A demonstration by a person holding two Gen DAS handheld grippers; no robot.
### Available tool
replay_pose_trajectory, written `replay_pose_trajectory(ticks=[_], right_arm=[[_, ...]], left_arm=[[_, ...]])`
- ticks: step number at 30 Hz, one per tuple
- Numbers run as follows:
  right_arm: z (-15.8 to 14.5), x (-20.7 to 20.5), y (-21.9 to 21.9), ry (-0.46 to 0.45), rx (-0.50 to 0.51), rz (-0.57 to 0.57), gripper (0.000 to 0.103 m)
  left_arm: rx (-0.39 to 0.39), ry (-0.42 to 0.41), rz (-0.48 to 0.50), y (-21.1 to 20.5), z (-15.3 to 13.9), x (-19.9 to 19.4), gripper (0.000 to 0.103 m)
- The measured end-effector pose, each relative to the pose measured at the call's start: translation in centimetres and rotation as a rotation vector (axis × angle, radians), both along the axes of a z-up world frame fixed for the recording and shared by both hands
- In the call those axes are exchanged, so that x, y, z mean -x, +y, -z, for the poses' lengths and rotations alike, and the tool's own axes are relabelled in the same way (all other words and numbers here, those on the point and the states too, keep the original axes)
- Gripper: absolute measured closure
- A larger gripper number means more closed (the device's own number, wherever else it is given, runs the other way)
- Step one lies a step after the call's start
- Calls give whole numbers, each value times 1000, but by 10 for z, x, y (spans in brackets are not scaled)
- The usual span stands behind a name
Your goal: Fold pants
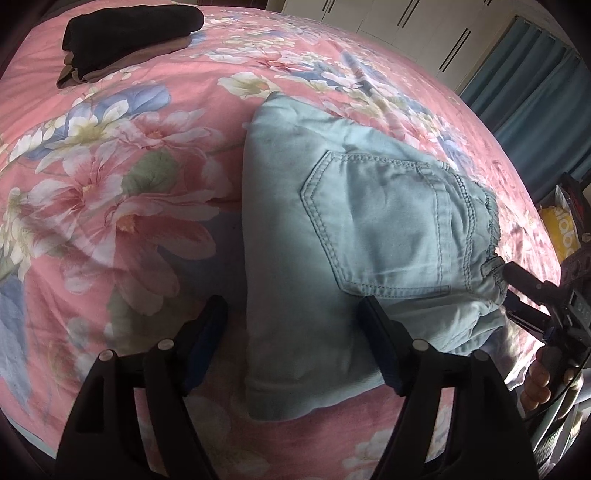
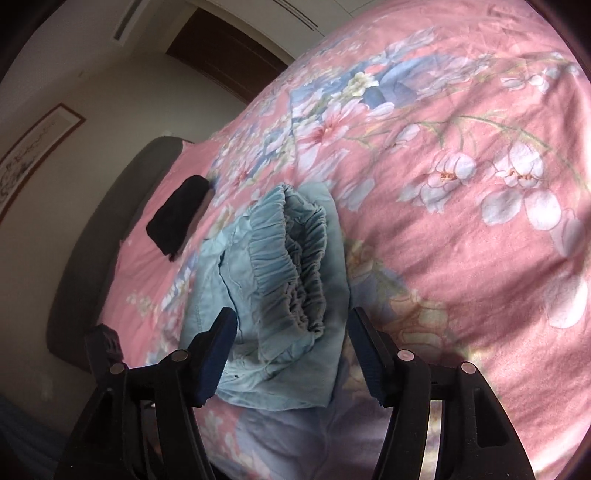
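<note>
Light blue pants (image 1: 362, 236) lie folded into a compact stack on the pink floral bedspread (image 1: 110, 177), back pocket facing up. My left gripper (image 1: 295, 328) is open just above the stack's near left edge, one finger over the cloth and the other over the bedspread. In the right wrist view the gathered elastic waistband of the pants (image 2: 288, 266) faces me. My right gripper (image 2: 291, 325) stands open around that end, its pads off the cloth. From the left wrist view the right gripper (image 1: 511, 290) sits at the waistband on the right, with a person's hand (image 1: 543, 380) on its handle.
A folded pile of dark clothes (image 1: 129, 37) lies at the bed's far left corner, also visible as dark clothes (image 2: 177, 218) near the grey headboard (image 2: 110, 229). White wardrobe doors (image 1: 406, 29), a blue curtain (image 1: 535, 92) and a yellow bag (image 1: 561, 229) stand beyond the bed's right edge.
</note>
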State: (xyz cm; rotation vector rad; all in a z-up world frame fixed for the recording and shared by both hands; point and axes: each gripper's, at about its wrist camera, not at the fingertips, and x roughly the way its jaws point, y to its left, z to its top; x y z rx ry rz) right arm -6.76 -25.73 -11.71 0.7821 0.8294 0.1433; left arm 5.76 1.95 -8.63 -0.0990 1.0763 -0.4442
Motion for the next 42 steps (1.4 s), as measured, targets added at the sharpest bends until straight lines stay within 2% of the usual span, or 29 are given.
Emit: replay_pose_trajectory(ticks=[5, 9, 18, 27, 30, 31, 35, 42], right_arm=[[11, -22, 4, 71, -14, -83, 40], [13, -32, 9, 64, -11, -114, 35], [16, -48, 10, 47, -30, -139, 34], [12, -68, 31, 26, 51, -176, 33], [6, -66, 40, 11, 116, -173, 46], [5, -65, 43, 2, 135, -170, 50], [-5, -60, 52, -22, 199, -153, 56], [-28, -54, 70, -74, 305, -147, 62]], left_arm=[[46, 34, -7, -3, 2, -18, 28], [47, 39, 11, -11, 2, -26, 24], [91, 56, 43, -15, 2, -38, 23], [116, 67, 69, -32, -1, -49, 24], [92, 43, 67, -31, -4, -44, 37], [86, 38, 59, -29, -5, -43, 45], [87, 38, 9, -20, -9, -40, 68], [86, -10, 9, -23, -27, -31, 69]])
